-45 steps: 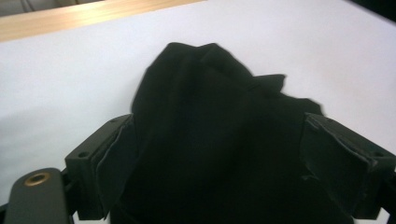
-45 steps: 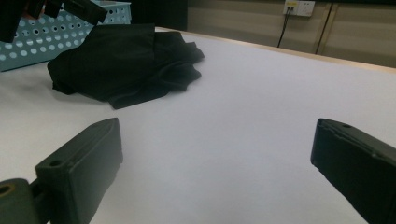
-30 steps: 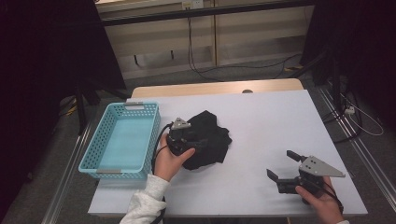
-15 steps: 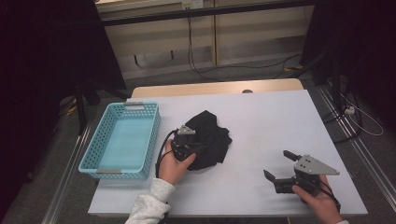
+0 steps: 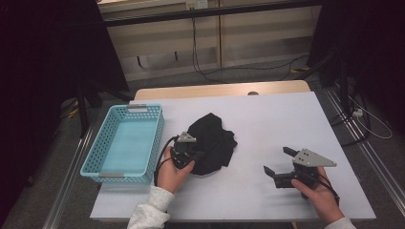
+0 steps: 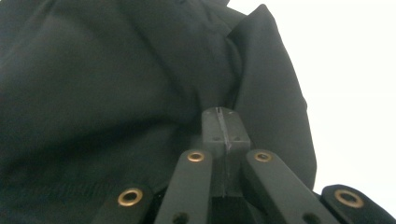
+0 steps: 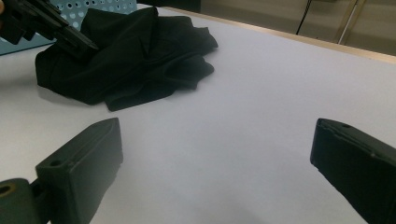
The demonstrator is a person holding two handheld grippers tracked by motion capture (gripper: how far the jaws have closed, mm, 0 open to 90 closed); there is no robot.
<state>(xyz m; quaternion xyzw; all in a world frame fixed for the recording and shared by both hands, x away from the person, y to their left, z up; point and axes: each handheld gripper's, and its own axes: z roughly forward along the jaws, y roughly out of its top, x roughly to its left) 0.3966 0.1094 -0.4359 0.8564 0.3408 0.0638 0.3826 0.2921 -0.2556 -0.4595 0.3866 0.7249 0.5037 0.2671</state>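
A crumpled black cloth point(image 5: 212, 143) lies mid-table, right of the basket. My left gripper point(image 5: 193, 155) is at the cloth's near left edge. In the left gripper view its jaws meet at the tip point(image 6: 219, 119), where folds of the black cloth point(image 6: 116, 79) gather, so it looks shut on the fabric. My right gripper point(image 5: 277, 161) hovers low over bare table at the near right, jaws wide apart with nothing between them point(image 7: 215, 154). From the right gripper view the cloth point(image 7: 135, 51) sits far left with the left gripper point(image 7: 70, 35) at its edge.
A light blue plastic basket point(image 5: 102, 148) stands at the table's left side, with nothing visible inside. The white tabletop point(image 5: 286, 119) stretches bare to the right and back. Cables and dark stands lie on the floor beyond the far edge.
My left hand has drawn back toward the near edge, its gripper staying at the cloth's near side. The right gripper has shifted slightly left and nearer, still open.
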